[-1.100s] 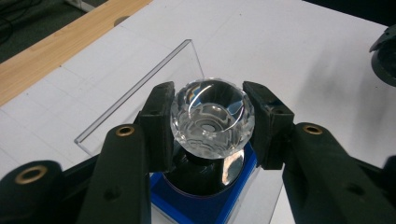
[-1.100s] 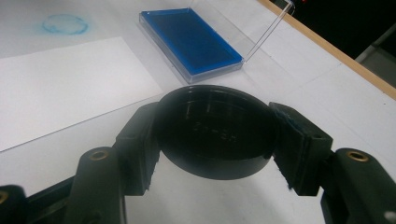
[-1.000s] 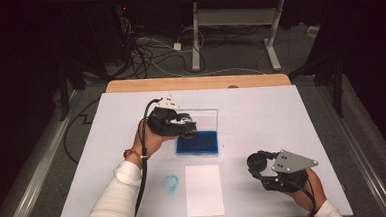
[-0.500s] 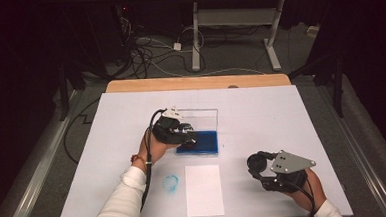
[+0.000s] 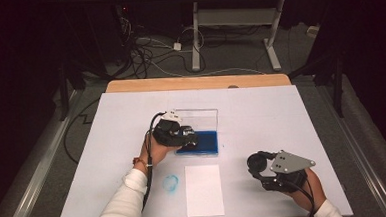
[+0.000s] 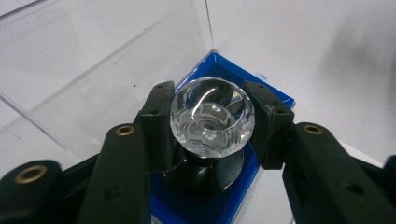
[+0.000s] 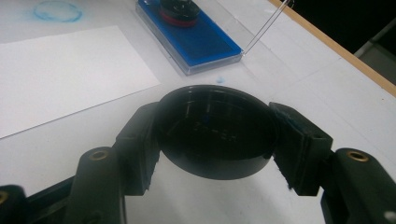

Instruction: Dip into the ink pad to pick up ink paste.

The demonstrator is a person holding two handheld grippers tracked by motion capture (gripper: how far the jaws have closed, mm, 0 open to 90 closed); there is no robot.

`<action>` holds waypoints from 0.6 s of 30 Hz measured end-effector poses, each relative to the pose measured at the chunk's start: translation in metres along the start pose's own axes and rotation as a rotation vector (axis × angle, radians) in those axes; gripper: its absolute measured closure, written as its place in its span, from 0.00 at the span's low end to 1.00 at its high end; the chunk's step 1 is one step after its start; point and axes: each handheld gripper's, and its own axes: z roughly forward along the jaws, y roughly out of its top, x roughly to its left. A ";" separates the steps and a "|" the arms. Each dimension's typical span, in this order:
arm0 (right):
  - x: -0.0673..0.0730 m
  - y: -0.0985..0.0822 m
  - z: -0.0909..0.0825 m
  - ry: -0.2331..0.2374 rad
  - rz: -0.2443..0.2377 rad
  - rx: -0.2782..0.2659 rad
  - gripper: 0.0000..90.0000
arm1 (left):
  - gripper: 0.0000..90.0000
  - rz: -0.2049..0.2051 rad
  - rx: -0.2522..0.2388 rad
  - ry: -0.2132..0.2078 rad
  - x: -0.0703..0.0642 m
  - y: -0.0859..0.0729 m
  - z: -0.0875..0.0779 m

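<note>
stamp (image 6: 212, 116) with a faceted clear knob sits clamped between the left gripper (image 6: 212, 123) jaws, its dark base down on the blue ink pad (image 5: 203, 142) inside an open clear case (image 5: 196, 119). right gripper (image 7: 215, 135) is closed around a round black cap (image 7: 215, 133), which seems to be the stamp's cover, near a white sheet of paper (image 5: 204, 189) on the white table (image 5: 261, 110).

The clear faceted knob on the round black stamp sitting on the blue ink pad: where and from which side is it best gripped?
Grip the clear faceted knob across its widest band, one pad on each side, coming straight down from above. The left gripper shows this: its jaws flank the knob while the round black stamp stands upright on the blue ink pad, and the clear hinged lid blocks the far side.
</note>
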 end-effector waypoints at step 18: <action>0.002 0.000 0.000 -0.005 -0.003 0.004 0.43 | 0.61 -0.005 0.005 0.017 0.000 -0.001 0.001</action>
